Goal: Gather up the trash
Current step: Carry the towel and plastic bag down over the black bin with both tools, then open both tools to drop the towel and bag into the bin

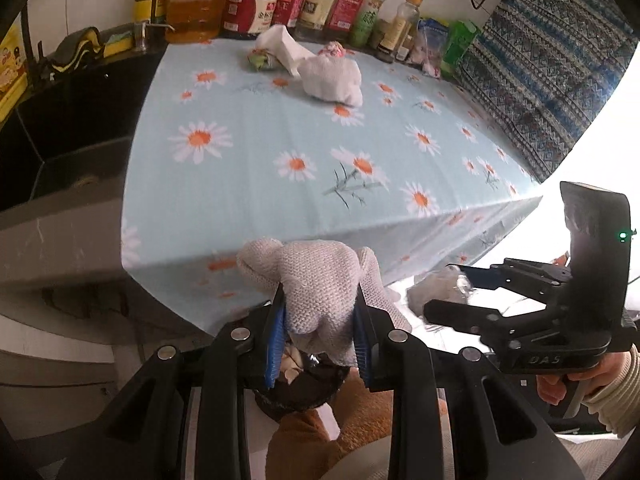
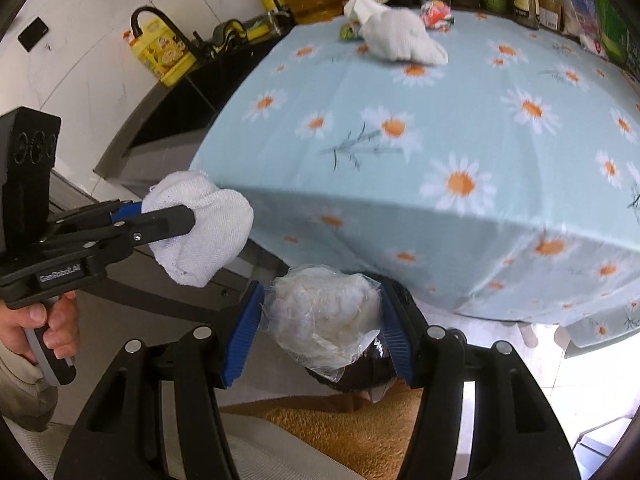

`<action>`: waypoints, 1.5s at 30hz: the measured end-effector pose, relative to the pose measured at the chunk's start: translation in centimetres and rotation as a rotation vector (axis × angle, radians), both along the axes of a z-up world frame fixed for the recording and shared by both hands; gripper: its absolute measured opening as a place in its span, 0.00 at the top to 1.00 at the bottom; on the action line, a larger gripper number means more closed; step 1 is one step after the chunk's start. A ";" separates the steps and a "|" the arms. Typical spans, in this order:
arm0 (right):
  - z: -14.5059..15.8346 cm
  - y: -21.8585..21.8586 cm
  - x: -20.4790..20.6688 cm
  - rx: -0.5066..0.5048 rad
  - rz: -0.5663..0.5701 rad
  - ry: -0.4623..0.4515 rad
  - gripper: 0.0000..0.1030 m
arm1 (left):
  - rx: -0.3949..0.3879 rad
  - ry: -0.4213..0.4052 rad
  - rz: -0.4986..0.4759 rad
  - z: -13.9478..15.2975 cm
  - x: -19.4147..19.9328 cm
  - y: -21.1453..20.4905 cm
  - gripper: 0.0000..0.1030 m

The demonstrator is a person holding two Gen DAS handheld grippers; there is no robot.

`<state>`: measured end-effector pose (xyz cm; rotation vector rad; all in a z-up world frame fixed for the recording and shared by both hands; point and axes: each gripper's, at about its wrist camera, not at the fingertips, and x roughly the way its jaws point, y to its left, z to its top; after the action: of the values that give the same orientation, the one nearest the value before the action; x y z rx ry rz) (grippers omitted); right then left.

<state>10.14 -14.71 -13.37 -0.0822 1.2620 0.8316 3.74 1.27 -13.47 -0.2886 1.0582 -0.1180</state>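
Observation:
My left gripper [image 1: 320, 320] is shut on a crumpled white paper towel [image 1: 316, 280], held in front of the table's near edge above a dark bin [image 1: 296, 392] with scraps inside. In the right wrist view that same left gripper [image 2: 188, 220] and its paper towel [image 2: 200, 232] show at the left. My right gripper [image 2: 320, 320] is shut on a ball of clear plastic wrap with white stuff inside [image 2: 324, 316], over the dark bin [image 2: 360, 376]. More trash lies at the table's far end: a white crumpled towel [image 1: 332, 76], a tissue [image 1: 280, 44] and small coloured wrappers [image 2: 436, 14].
The table wears a light blue daisy cloth [image 1: 280, 140]. Bottles and jars [image 1: 248, 4] line its far edge. A dark sink [image 1: 72, 136] lies to the left, a patterned cloth [image 1: 552, 80] to the right. A person's hand [image 2: 36, 320] grips the left handle. Brown fabric [image 2: 340, 428] lies below.

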 end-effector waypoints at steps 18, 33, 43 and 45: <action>-8.0 -0.9 -1.2 -0.083 -0.018 0.153 0.44 | -0.035 0.167 0.040 -6.6 -2.7 -0.7 0.74; -11.6 -1.2 -0.2 -0.096 -0.103 0.238 0.44 | -0.072 0.300 0.011 -12.4 -2.5 -2.0 0.74; -13.0 -1.6 0.2 -0.083 -0.151 0.289 0.44 | -0.083 0.355 0.015 -14.3 -2.2 -1.7 0.73; -12.9 -1.5 0.5 -0.079 -0.162 0.288 0.44 | -0.085 0.357 0.014 -14.2 -2.0 -1.7 0.73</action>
<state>10.60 -16.23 -26.23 0.0792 1.5503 0.6690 1.70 -0.42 -27.72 -0.4036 1.4067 -0.1007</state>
